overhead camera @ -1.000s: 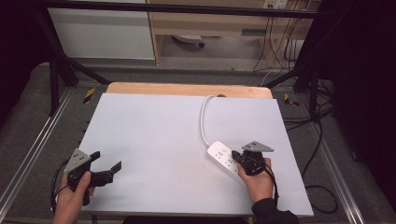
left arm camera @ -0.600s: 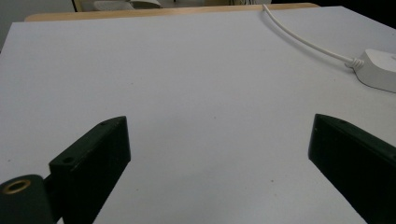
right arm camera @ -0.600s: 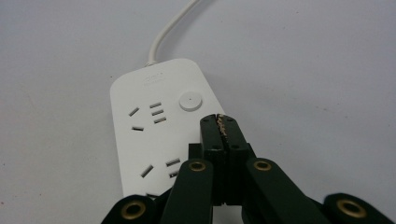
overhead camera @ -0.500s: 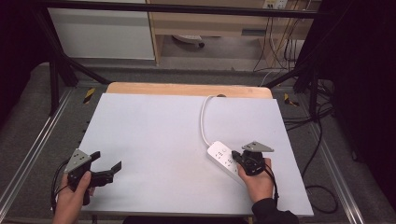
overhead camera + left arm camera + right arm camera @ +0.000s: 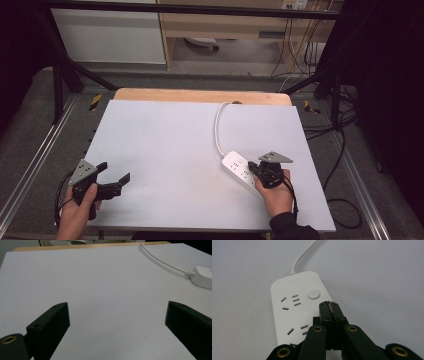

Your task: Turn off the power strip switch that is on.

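Power strip (image 5: 241, 171) on right side of white table (image 5: 165, 145), both grippers low at near edge.
L to R: left gripper (image 5: 114, 178) at near-left corner, held in person's left hand (image 5: 77, 212), jaws spread wide w/ nothing between; in left gripper view they frame bare tabletop, strip's end & cord (image 5: 162, 261) off at upper right. White cord (image 5: 218, 127) runs from table's far edge down to strip. Strip lies angled, near end under right gripper (image 5: 253, 168). Right gripper view: jaws pressed together, empty, tips over strip's right edge, just below round button (image 5: 313, 293); can't tell if touching. Right hand (image 5: 274, 195) grips it from behind.
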Demonstrator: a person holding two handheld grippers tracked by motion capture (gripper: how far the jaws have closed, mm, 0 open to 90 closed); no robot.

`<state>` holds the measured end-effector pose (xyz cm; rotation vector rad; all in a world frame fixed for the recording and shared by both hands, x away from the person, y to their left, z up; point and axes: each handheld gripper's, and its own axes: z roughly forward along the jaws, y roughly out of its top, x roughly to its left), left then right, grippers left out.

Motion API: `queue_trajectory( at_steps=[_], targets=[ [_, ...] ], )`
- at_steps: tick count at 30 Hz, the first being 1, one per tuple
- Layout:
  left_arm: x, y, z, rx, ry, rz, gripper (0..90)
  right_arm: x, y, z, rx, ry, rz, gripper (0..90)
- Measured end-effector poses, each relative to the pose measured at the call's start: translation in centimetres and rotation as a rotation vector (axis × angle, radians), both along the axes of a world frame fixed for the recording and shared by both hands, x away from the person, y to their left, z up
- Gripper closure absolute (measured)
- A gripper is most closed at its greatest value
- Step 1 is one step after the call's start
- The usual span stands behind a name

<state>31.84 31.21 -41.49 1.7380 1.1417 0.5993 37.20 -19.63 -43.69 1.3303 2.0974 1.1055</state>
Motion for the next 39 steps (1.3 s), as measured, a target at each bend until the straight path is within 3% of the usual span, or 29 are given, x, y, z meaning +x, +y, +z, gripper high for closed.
queue_trajectory(
  at_steps=[16,39],
  targets=[
    [-0.02,0.03,0.01,-0.002,-0.001,-0.002,5.6,0.01,0.16,-0.03,-0.019,0.000,0.000,90.0],
    [0.01,0.10,-0.03,0.001,0.005,0.002,5.6,0.07,-0.01,-0.02,0.001,0.009,0.001,90.0]
  ],
)
